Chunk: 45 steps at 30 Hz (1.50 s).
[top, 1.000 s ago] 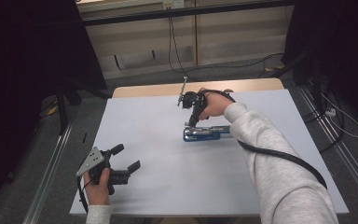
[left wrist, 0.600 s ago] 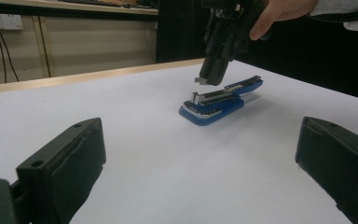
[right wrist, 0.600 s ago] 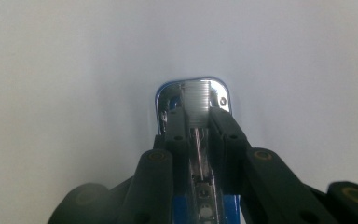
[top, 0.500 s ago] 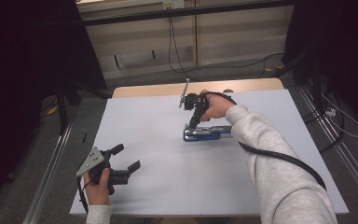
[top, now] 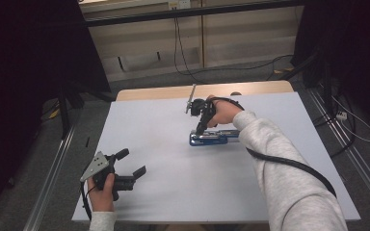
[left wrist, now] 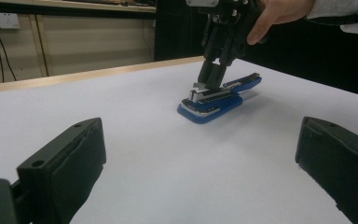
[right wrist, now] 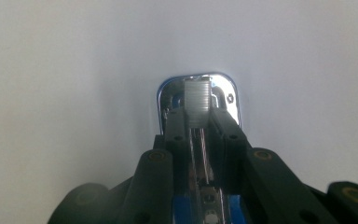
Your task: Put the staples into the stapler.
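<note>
Nothing much has moved since earlier pics: right gripper [top: 200, 129] still bears down on stapler [top: 214, 137] mid-table, jaws nearly closed astride its staple track. Left gripper [top: 134, 163] rests wide open, empty, near front-left. Best to keep grip centred w/ pressure straight down.

No legible text, label or number anywhere.

Right gripper [right wrist: 199, 122] jaws pinch the blue stapler's [right wrist: 198, 95] metal channel; white table [right wrist: 65, 93] beneath.
</note>
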Motion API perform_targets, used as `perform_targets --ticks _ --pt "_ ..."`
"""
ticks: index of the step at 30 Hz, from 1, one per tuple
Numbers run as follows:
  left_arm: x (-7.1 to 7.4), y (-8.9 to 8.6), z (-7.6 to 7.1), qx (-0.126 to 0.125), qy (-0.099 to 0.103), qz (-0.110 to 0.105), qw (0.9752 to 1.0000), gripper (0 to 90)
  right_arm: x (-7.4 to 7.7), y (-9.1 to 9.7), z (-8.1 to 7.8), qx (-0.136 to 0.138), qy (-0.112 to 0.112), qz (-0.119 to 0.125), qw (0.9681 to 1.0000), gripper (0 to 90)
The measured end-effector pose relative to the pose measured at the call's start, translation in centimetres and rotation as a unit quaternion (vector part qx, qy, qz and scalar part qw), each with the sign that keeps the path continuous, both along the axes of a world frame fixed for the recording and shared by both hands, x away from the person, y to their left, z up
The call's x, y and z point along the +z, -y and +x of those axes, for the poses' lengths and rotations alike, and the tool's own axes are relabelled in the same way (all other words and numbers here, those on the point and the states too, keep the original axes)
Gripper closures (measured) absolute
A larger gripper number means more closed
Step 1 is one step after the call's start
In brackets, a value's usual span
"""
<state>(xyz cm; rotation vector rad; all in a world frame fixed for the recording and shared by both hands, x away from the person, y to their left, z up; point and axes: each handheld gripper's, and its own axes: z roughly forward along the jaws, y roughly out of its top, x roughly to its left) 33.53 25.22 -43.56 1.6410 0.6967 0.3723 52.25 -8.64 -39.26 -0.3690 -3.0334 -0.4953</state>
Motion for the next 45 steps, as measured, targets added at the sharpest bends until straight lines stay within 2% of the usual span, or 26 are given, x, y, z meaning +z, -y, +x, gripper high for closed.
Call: perform_targets --ticks 4,17,21,29,37,45 --pt "-0.01 0.02 0.02 -0.002 0.001 0.001 1.0 1.6 -0.08 0.04 -0.03 -0.004 -0.001 -0.009 1.0 78.3" --pt "0.0 0.15 0.03 -0.006 0.003 0.004 1.0 1.6 -0.53 0.0 -0.03 -0.006 -0.004 -0.013 0.9999 78.3" --pt "0.0 0.21 -0.02 -0.004 0.0 0.004 1.0 1.7 -0.67 -0.05 0.07 0.002 0.003 -0.007 1.0 78.2" --pt "-0.04 0.25 0.03 -0.007 0.0 0.006 1.0 1.7 -0.85 -0.11 0.08 0.0 0.001 -0.005 1.0 78.1" --pt "0.0 0.2 -0.02 -0.007 0.001 0.006 1.0 1.6 -0.72 -0.14 0.09 0.009 0.004 -0.011 0.9999 78.1" --pt "-0.04 0.22 0.01 -0.008 -0.001 0.007 0.9999 1.7 -0.74 -0.33 0.06 0.004 0.002 -0.013 0.9999 77.4"
